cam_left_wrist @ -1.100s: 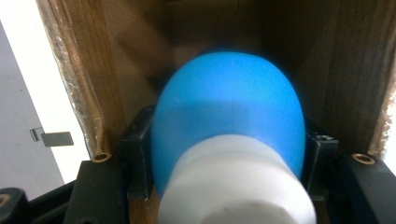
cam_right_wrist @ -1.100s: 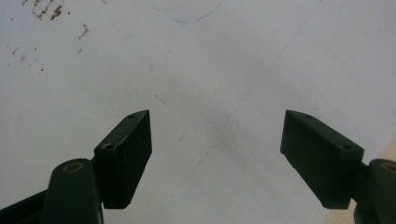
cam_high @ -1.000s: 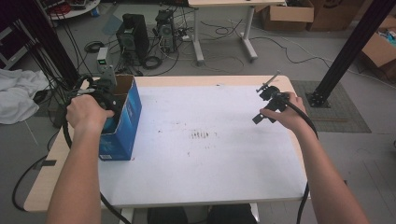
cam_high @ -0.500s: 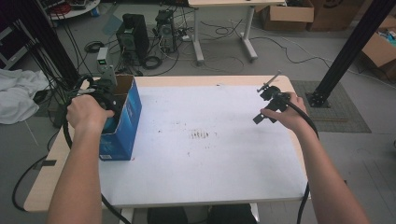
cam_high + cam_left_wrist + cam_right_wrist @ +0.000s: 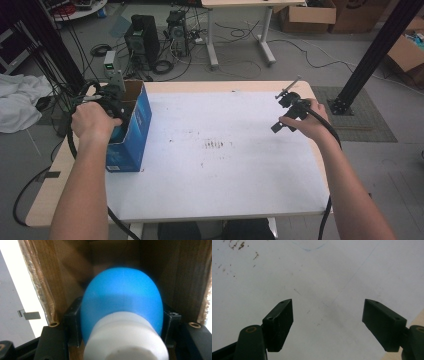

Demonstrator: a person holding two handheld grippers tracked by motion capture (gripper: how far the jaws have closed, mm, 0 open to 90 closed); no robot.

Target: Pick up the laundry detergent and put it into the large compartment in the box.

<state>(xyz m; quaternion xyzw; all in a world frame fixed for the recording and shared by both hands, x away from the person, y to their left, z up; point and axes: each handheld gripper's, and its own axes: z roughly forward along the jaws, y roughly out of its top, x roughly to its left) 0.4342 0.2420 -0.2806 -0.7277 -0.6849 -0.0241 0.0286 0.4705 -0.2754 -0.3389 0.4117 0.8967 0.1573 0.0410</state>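
One blue box is standing at the worktop's left edge, and the left gripper is reaching into its open top, fingers pinching one blue bottle with a white cap (its lower part is hidden inside the cardboard). Farther right, the right gripper is hovering with fingers spread over bare, open worktop.

A rounded blue bottle with a white ribbed cap points cap-first at the camera, inside a cardboard box.
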